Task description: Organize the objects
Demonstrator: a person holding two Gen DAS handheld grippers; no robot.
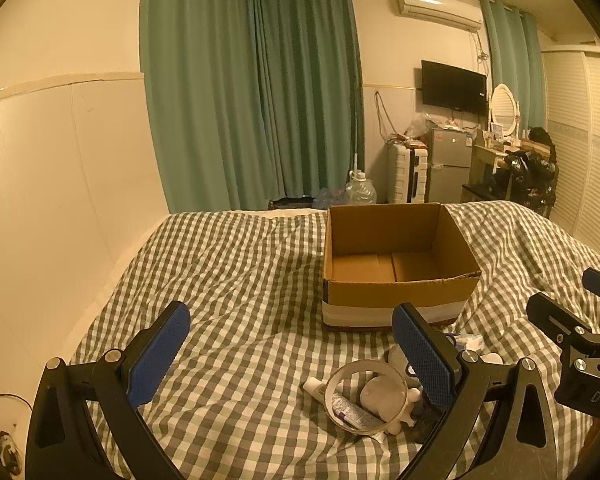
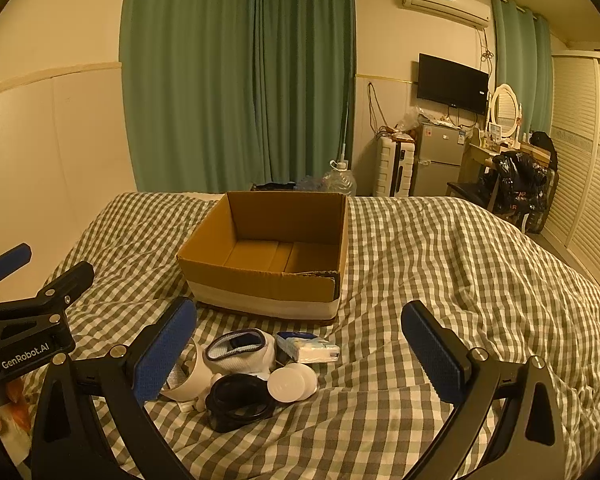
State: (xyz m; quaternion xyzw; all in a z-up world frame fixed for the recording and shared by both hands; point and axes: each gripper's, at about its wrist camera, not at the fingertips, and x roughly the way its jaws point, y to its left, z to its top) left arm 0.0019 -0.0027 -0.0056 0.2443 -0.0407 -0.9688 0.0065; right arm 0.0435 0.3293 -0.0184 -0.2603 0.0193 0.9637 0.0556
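Observation:
An empty cardboard box (image 1: 396, 292) (image 2: 260, 280) stands open on the checked bedspread (image 1: 240, 280) (image 2: 440, 264). In front of it lies a small heap: a white tape ring (image 1: 366, 396) (image 2: 188, 380), a toothpaste tube (image 1: 342, 400), a white mesh shoe (image 2: 240, 350), a tissue pack (image 2: 306, 346), a white lid (image 2: 292, 382) and a black round container (image 2: 240, 400). My left gripper (image 1: 292, 354) (image 2: 48, 266) hovers open just left of the heap. My right gripper (image 2: 298, 352) (image 1: 568, 292) is open too, above the heap's right side. Neither holds anything.
A pale wall runs along the bed's left side, with a socket and cable (image 1: 4, 440) low down. Beyond the bed are green curtains (image 1: 252, 92), a water jug (image 1: 360, 190), a suitcase (image 2: 394, 168), a small fridge (image 2: 440, 160) and a louvred wardrobe (image 2: 580, 168).

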